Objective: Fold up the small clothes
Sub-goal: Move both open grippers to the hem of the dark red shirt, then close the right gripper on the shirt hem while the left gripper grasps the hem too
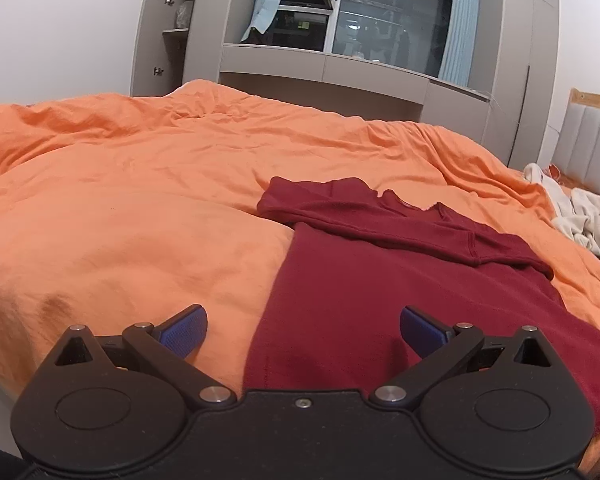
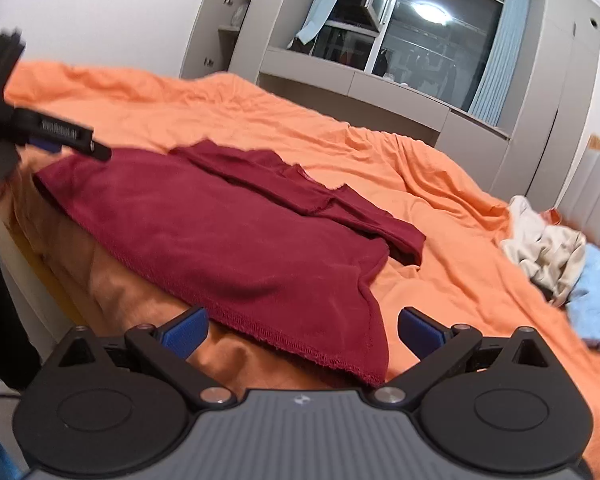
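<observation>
Black grippers (image 1: 303, 332), blue-padded jaws; right's (image 2: 302, 332) base apparently grey.

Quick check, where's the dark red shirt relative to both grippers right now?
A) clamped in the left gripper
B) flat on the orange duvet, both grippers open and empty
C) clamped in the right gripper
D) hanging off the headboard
B: the dark red shirt lies spread on the orange duvet, while the left gripper and right gripper both show their blue pads wide apart, holding nothing.
</observation>
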The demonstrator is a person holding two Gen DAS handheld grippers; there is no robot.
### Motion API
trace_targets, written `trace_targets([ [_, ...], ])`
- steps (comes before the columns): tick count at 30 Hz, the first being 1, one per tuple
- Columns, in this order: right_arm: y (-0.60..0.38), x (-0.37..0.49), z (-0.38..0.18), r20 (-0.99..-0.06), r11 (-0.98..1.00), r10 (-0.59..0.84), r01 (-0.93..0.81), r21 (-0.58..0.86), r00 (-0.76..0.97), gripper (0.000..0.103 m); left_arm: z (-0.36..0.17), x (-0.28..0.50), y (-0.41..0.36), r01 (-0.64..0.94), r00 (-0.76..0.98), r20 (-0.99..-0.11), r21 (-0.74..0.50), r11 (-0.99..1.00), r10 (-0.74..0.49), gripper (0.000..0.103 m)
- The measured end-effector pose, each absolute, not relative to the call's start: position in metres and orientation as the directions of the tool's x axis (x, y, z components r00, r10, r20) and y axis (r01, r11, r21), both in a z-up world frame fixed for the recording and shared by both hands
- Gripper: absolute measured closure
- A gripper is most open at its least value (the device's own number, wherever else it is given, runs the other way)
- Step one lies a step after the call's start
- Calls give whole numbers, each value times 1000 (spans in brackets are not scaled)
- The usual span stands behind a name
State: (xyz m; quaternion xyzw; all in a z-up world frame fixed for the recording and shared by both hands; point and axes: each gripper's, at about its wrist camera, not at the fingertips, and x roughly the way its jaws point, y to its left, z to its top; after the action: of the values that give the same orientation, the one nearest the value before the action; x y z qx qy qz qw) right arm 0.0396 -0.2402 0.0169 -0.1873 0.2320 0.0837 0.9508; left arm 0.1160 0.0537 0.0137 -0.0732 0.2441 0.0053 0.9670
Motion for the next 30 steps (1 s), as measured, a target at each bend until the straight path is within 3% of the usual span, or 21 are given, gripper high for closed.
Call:
trace_targets([
  [4, -224, 47, 3, -493, 880, -3, -232, -414, 870, 0, 13, 117, 48, -25, 879, -475, -116, 993, -33, 1],
  [10, -210, 46, -4, -437, 843, -21, -218, -491, 899, 2, 15, 120, 41, 10, 867, -494, -109, 994, -63, 1],
  [16, -209, 41, -2, -414, 821, 67, -286, -494, 908, 34, 22, 113, 34, 52, 859, -500, -122, 991, -107, 1],
  [19, -208, 39, 0, -410, 808, 111, -323, -493, 905, 66, 23, 105, 26, 85, 855, -504, -103, 991, -126, 1],
  [20, -208, 40, 1, -412, 809, 125, -333, -485, 902, 71, 24, 102, 24, 99, 853, -505, -98, 990, -135, 1],
  [25, -221, 50, 15, -423, 849, 198, -370, -377, 884, 84, 29, 84, 14, 165, 853, -495, -43, 985, -165, 1],
  [30, -250, 68, 36, -425, 910, 287, -383, -159, 859, 87, 30, 67, 0, 238, 861, -470, 37, 970, -193, 1],
])
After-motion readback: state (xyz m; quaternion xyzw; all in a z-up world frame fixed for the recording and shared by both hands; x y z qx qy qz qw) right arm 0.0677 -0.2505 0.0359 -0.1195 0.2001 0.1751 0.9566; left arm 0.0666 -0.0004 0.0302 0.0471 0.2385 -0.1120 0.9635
